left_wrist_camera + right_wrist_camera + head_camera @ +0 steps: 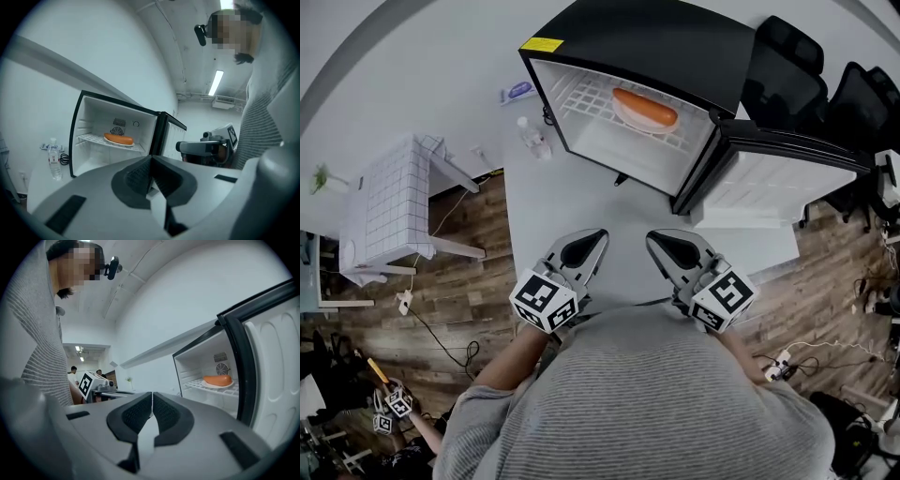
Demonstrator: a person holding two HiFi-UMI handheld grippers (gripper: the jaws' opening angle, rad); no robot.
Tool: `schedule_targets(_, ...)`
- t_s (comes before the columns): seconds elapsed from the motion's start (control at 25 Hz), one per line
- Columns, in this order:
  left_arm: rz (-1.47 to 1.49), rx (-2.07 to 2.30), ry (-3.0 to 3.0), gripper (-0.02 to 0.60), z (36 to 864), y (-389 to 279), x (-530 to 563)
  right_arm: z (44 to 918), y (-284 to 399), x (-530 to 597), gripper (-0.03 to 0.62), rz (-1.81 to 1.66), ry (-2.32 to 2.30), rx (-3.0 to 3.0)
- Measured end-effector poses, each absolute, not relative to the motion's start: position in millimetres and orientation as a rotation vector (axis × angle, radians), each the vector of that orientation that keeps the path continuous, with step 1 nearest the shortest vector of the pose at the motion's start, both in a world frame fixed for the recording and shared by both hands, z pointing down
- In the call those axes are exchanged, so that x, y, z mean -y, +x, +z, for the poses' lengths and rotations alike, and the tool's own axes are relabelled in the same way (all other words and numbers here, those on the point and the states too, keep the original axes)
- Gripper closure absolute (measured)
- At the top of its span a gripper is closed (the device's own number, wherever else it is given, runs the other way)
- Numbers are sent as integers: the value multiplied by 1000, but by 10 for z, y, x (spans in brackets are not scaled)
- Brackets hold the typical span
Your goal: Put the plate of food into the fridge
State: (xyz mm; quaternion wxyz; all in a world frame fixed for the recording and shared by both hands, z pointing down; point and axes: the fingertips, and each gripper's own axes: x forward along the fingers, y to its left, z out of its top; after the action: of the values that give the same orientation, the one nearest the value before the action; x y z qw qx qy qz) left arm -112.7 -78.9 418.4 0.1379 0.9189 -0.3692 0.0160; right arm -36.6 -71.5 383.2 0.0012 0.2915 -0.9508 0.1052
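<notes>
The white plate with the long orange-red sausage (645,111) is seen resting on the white wire shelf (581,94) inside the small black fridge (656,33), which is set on the pale grey counter (553,202) at 12 o'clock from the person. The fridge's white-lined door (773,183) is swung wide open toward 2 o'clock.

The left gripper (592,242) and the right gripper (667,246) are held side by side close to the torso at the counter's 6 o'clock edge, well apart from the fridge. In each gripper view the jaws are pressed together with nothing between them, and the plate is seen across the gap, on the shelf.

The placing step is therefore judged complete, and only the closing of the door appears to be left. For that, the right gripper, being nearer the door, would have to be carried out to about 2 o'clock, behind the door's free edge, and the door pushed round toward 11 o'clock until it seals. No grasp is called for; clenched jaws should serve as a pusher. The plate seems to be set deep enough not to be struck.
</notes>
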Motion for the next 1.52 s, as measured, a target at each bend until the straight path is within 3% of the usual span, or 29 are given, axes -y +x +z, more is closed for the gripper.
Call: schedule_targets(1.52, -35, 1037, 2697, 571, 4089, -1302, 187, 3965, -556, 67, 580, 125, 939, 2901)
